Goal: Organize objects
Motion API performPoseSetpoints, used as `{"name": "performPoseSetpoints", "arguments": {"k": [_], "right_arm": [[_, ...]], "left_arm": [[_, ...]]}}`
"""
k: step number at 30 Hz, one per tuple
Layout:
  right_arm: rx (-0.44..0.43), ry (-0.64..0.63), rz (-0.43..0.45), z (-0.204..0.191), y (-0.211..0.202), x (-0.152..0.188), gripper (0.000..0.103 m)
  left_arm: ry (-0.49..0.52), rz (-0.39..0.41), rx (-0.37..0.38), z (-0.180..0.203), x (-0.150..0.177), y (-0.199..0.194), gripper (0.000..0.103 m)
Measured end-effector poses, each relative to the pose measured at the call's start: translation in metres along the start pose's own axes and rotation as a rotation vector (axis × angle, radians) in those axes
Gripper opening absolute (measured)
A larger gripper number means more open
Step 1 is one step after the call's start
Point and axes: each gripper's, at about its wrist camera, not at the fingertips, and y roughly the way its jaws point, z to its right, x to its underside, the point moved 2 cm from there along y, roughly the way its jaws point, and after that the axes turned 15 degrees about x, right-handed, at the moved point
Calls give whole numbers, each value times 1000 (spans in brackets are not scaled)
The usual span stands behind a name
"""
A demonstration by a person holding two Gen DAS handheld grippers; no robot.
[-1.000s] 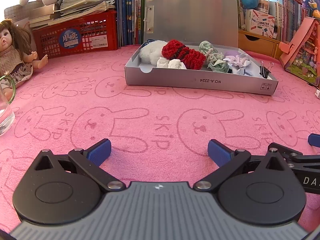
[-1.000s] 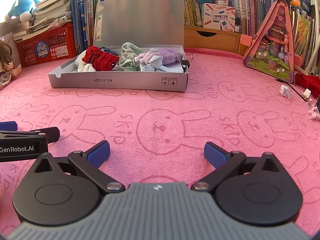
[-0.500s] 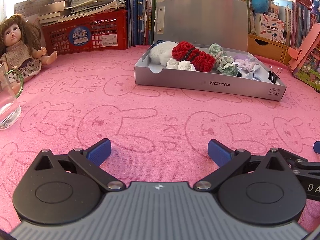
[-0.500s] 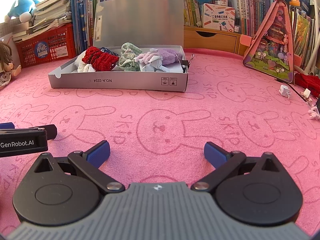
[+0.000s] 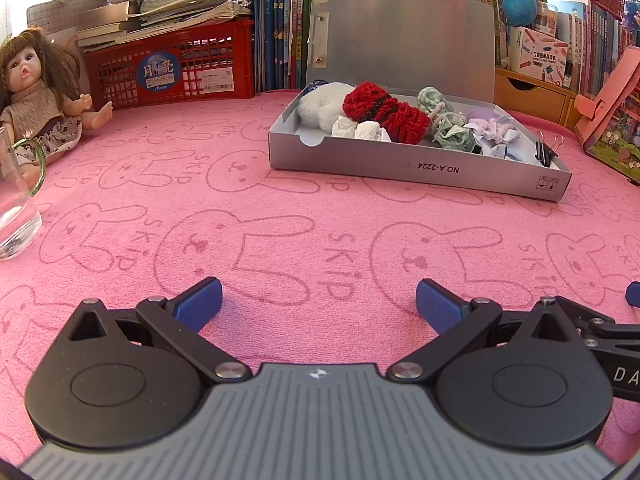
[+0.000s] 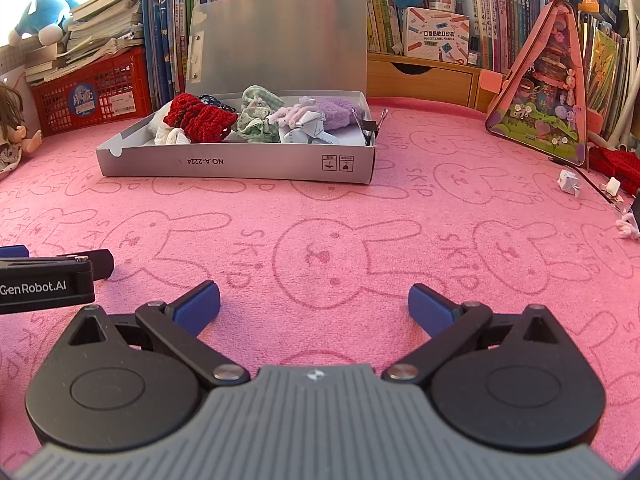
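One doll (image 5: 38, 104), fully visible leftward only

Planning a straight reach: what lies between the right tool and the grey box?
Nothing: in the right wrist view, only bare pink bunny-print cloth stretches from the open right tool to the grey box.

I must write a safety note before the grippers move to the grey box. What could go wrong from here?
1. The glass cup stands close on the left; a sideways swing of the open left gripper might knock it over.
2. The grey box is light cardboard with its lid upright; a push from the open right gripper could slide it or tip the lid shut.
3. The black binder clip on the box's right wall may snag a finger.
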Motion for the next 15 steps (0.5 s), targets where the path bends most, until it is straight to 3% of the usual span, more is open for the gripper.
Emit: {"name": "performPoseSetpoints", "arguments": {"k": [15], "right_arm": [[0,0,0,0,0,0,103]], "left_arm": [[1,0,2,1,1,0,103]]}}
